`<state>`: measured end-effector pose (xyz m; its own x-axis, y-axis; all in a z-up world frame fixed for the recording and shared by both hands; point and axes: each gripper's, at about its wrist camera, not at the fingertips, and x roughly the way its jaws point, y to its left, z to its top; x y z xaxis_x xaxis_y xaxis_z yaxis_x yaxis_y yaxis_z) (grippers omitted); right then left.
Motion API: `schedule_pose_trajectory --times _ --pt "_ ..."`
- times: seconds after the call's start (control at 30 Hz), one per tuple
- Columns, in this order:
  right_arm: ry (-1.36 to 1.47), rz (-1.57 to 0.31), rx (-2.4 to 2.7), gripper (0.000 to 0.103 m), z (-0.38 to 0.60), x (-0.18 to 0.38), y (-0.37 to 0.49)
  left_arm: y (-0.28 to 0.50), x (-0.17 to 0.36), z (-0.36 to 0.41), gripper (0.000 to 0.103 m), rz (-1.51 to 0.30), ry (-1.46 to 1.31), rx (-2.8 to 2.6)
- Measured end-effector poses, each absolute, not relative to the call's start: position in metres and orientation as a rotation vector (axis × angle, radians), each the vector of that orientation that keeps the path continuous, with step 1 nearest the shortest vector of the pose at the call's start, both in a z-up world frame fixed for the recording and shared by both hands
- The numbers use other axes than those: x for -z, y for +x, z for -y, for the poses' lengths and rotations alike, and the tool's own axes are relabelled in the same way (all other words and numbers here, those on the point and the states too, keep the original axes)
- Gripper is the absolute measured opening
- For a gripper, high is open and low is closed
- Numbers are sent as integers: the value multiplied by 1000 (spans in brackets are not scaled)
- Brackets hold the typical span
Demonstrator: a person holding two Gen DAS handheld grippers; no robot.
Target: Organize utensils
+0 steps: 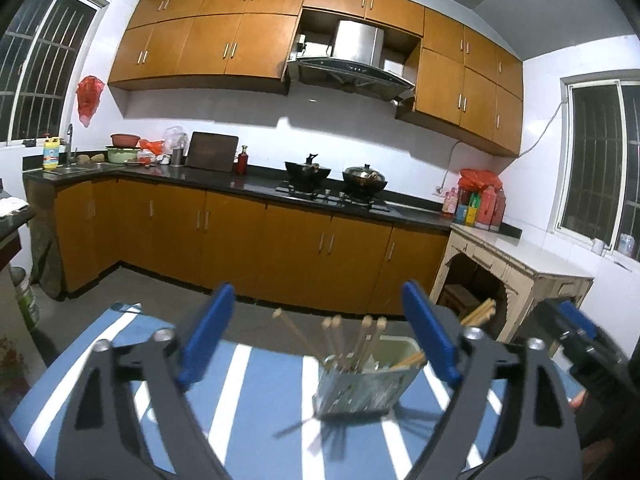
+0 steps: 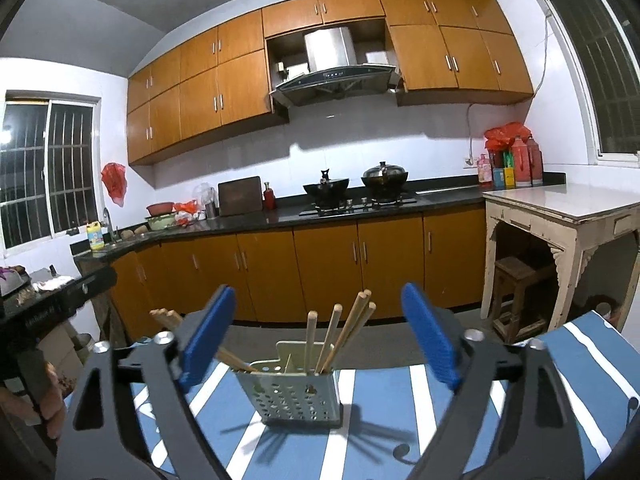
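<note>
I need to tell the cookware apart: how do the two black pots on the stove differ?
The left black pot is open, with a dark utensil sticking up from it; the right black pot wears a shiny domed lid with a knob. The left one also looks slightly smaller. Both sit side by side on the black gas hob.

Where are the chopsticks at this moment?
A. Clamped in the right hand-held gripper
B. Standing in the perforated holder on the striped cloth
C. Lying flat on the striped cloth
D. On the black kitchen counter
B: the chopsticks stand with their ends sticking up out of the perforated holder, which sits on the blue and white striped cloth, and both hand-held grippers are open and empty.
</note>
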<state>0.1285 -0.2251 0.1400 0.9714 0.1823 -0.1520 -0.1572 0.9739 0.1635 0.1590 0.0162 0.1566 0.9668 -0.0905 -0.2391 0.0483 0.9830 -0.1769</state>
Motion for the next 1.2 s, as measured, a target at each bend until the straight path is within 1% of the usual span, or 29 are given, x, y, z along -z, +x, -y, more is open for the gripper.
schedule_pose_trajectory --times 0.03,0.07,0.17,0.43,0.53,0.67,0.8,0.9,1.2 --pt "154 -169 -171 99 225 -139 122 152 -154 -18 95 -251 -165 71" --pt "154 -172 -171 100 225 -137 118 145 -152 -18 99 -255 -157 71" --pt "133 -191 -152 101 219 -130 104 125 -143 -18 99 -265 -117 73" --pt "-16 -226 -38 101 201 -87 52 59 -105 -23 99 -263 -21 -4" --pt "8 -255 -57 101 205 -70 38 37 -87 -26 99 -267 -17 -23" --pt "59 -293 -62 101 211 -49 25 22 -71 -24 99 -284 -10 -28" --pt "40 -298 -28 101 207 -34 13 10 -53 -18 99 -300 23 -25" --pt "25 -306 -17 101 205 -27 7 4 -38 -13 99 -321 55 -38" --pt "29 -348 -28 101 198 -7 -2 1 -15 -12 99 -388 45 -34"
